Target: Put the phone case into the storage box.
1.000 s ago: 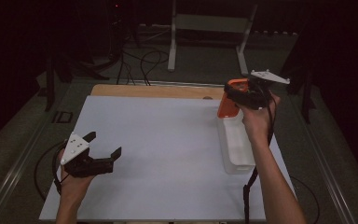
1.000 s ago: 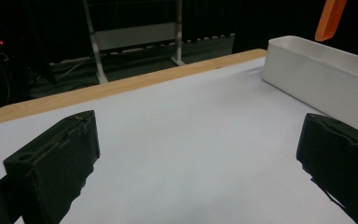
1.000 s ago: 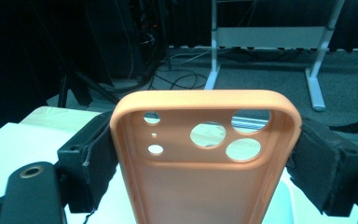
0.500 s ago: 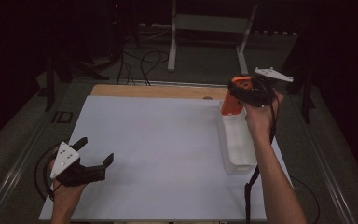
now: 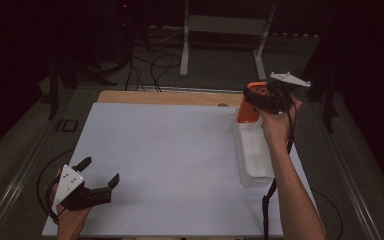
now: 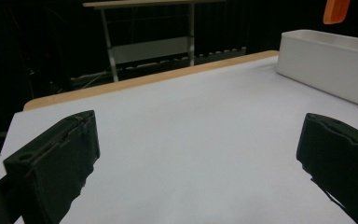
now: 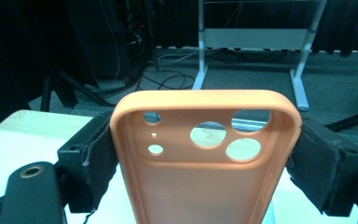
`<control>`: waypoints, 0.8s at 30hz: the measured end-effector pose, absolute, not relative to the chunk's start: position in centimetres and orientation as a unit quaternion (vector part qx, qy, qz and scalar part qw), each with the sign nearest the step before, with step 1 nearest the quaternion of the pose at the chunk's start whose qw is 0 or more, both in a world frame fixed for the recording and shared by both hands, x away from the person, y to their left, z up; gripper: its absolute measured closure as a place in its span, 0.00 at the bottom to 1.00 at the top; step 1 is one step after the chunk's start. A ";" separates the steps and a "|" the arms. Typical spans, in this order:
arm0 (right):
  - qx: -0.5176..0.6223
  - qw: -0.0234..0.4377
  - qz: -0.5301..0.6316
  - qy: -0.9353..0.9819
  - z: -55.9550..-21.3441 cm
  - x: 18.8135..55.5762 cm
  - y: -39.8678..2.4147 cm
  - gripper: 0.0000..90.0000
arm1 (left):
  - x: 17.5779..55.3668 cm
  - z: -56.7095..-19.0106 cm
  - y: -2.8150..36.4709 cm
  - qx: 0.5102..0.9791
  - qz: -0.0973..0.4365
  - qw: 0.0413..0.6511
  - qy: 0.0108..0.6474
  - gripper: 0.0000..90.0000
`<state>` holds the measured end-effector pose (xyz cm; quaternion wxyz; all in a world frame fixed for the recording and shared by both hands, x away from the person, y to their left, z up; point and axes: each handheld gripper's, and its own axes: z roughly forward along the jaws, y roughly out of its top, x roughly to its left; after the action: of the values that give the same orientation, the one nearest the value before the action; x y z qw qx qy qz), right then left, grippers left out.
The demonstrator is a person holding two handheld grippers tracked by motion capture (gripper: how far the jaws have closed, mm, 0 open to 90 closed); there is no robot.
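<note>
Orange phone case held above a white bin.
The right gripper (image 5: 254, 101) has its jaws clamped on the long edges of a smooth orange rubbery phone case with round camera holes (image 7: 205, 158), over the far end of a rectangular white plastic bin (image 5: 254, 165), contents indiscernible. The left gripper (image 5: 99, 171) hangs wide and unladen over the matte white tabletop (image 5: 170, 150).

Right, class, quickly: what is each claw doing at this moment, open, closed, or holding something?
Left claw: open, nothing between its jaws, low over the white table.
Right claw: closed on the orange phone case, held above the white bin.
</note>
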<state>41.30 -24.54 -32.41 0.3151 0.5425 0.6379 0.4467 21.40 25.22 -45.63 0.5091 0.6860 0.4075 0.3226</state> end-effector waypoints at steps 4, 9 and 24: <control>0.541 0.318 0.445 0.638 -32.4 41.4 -24.5 0.18 | 21.1 -46.1 25.3 0.682 0.329 0.506 0.413 0.00; 0.539 0.322 0.443 0.639 -32.4 41.7 -24.6 0.18 | 20.9 -46.5 25.5 0.680 0.326 0.507 0.418 0.00; 0.551 0.328 0.436 0.632 -32.9 42.6 -24.8 0.18 | 20.7 -46.9 25.5 0.676 0.336 0.496 0.428 0.00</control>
<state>42.63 -24.75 -32.86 0.3284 0.5505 0.6319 0.4356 20.74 25.45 -46.95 0.4965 0.6765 0.4277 0.3360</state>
